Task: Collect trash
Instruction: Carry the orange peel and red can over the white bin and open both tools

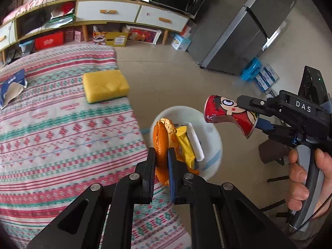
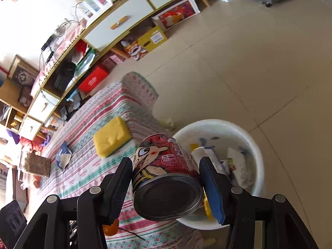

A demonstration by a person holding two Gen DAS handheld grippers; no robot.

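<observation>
My left gripper is shut on an orange peel and holds it above the near rim of a white bin on the floor beside the table. My right gripper is shut on a red cartoon drink can, held in the air over the table edge next to the bin. That can and the right gripper also show in the left wrist view, above the bin's right side. The bin holds a yellow wrapper and white scraps.
A patterned cloth covers the table. On it lie a yellow sponge, also in the right wrist view, and a torn blue packet. A long cabinet stands behind, a grey fridge at the right.
</observation>
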